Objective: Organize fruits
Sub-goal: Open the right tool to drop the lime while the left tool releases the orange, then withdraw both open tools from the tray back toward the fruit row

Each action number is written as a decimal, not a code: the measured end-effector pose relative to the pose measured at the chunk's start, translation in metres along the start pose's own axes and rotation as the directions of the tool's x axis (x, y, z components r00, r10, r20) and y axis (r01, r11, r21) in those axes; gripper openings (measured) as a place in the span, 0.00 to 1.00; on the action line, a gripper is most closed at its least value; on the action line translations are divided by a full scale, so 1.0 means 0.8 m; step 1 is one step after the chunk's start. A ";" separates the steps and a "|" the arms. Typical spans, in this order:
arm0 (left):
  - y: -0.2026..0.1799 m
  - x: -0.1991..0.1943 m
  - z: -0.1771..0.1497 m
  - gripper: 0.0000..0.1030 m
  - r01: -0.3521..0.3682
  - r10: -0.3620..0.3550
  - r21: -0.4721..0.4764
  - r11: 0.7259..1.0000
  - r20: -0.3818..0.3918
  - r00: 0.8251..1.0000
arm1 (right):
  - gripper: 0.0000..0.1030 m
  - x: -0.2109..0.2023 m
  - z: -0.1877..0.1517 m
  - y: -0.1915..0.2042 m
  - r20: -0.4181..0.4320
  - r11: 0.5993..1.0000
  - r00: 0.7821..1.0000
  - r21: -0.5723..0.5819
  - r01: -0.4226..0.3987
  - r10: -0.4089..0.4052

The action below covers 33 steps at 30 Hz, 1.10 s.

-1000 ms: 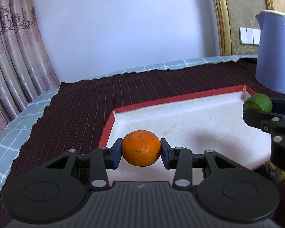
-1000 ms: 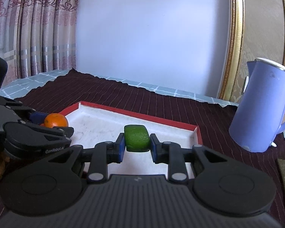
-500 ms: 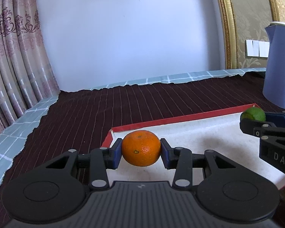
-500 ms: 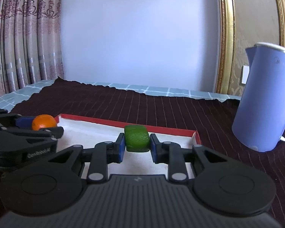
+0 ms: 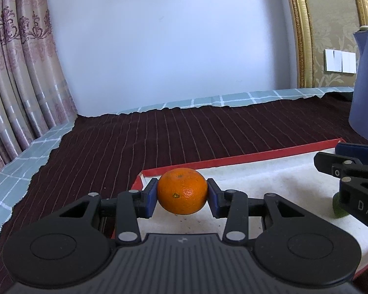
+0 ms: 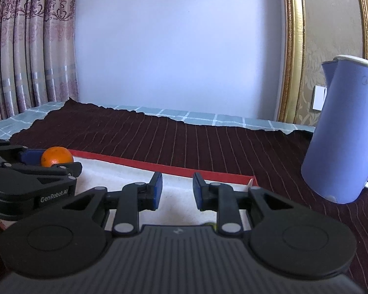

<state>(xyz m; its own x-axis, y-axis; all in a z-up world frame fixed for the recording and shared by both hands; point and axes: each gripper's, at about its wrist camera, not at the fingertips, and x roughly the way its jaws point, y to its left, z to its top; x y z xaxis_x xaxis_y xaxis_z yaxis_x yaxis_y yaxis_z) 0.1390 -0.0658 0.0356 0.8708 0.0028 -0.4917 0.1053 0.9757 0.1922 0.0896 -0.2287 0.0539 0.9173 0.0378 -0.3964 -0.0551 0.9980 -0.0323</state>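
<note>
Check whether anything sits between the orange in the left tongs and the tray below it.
Nothing visible does. The orange, gripped in the left tongs, hangs over bare white tray floor near the left corner. The lime lies well to the right, under the right tongs.

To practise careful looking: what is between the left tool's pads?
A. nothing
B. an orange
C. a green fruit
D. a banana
B: the left tool is clamped on the orange, one blue pad pressing each side of it.
</note>
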 end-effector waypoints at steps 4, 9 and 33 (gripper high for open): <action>0.001 0.007 0.002 0.40 -0.005 0.005 -0.004 1.000 -0.014 1.000 | 0.24 0.004 0.000 -0.001 -0.007 1.000 1.000 0.006 0.004 -0.004; 0.001 0.018 0.005 0.40 -0.013 0.013 -0.010 1.000 -0.031 0.999 | 0.24 0.007 -0.002 -0.004 -0.012 1.000 1.000 0.023 0.004 -0.004; 0.005 0.026 0.008 0.69 -0.075 0.075 -0.008 0.997 -0.017 0.997 | 1.00 -0.012 -0.015 -0.013 0.058 0.997 0.998 0.065 0.034 -0.038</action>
<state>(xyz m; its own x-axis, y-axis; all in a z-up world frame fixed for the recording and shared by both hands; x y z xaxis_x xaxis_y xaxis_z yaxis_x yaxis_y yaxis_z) 0.1604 -0.0629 0.0314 0.8680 0.0792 -0.4902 0.0364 0.9744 0.2219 0.0769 -0.2401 0.0469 0.9400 0.0032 -0.3412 0.0016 0.9999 0.0140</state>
